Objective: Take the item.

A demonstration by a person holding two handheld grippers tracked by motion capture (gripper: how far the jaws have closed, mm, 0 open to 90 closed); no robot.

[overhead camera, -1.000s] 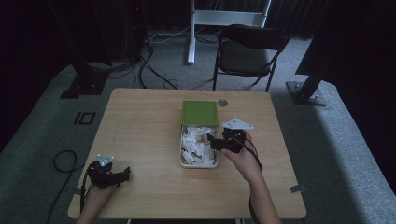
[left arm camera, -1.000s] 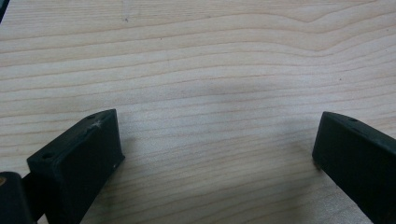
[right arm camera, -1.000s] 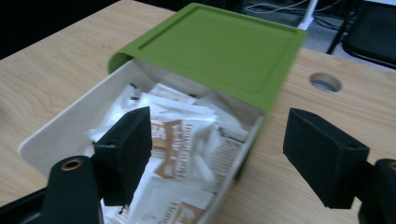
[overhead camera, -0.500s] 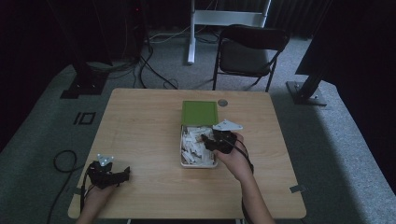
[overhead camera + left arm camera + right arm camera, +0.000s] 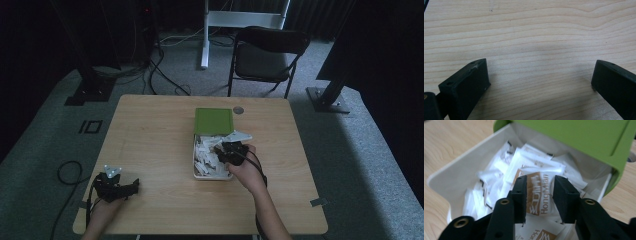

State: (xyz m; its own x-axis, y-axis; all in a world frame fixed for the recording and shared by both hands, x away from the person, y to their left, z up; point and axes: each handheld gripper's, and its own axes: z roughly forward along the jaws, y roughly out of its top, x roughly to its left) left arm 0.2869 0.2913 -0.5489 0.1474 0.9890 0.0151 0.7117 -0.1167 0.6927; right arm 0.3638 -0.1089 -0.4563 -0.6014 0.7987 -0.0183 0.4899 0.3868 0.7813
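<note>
On a wooden bench (image 5: 150,130) sits a white tray (image 5: 196,172) of white packets (image 5: 205,155), its green lid (image 5: 213,121) slid toward the far end. The tray's long axis runs away from me, open end nearest. My right gripper (image 5: 539,186) hangs over the tray, its fingers (image 5: 520,195) narrowed around a brown-and-white packet (image 5: 537,195) printed "HongMian"; whether they touch it I cannot tell. My left gripper (image 5: 539,82) rests near the bench's front left corner, fingers (image 5: 466,85) wide apart over bare wood.
</note>
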